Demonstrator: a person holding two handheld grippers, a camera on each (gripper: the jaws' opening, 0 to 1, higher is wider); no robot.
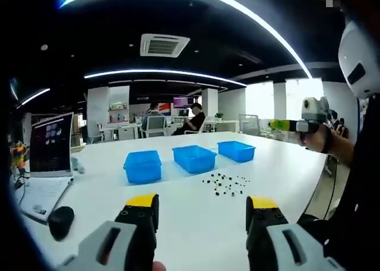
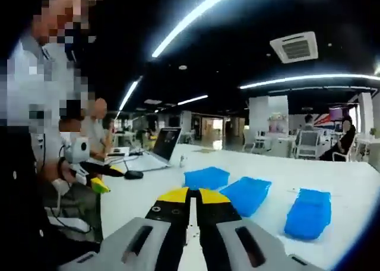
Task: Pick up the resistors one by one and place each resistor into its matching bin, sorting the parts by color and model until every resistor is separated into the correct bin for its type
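A scatter of small dark resistors [image 1: 224, 183] lies on the white table [image 1: 196, 229], just in front of three blue bins [image 1: 142, 166] [image 1: 194, 158] [image 1: 236, 150] set in a row. My left gripper [image 1: 202, 210] hovers over the near table edge, well short of the resistors, with its yellow-tipped jaws open and nothing between them. The right gripper [image 1: 309, 121] is held up in a hand at the right, away from the table. In the right gripper view my right gripper [image 2: 191, 195] is shut with nothing in it, and the bins [image 2: 206, 177] [image 2: 246, 195] [image 2: 309, 213] lie beyond it.
A laptop [image 1: 50, 145], a sheet of paper [image 1: 41, 194] and a black mouse [image 1: 59, 220] occupy the table's left end. The left gripper [image 2: 95, 182] shows at the left of the right gripper view. People sit at desks further back.
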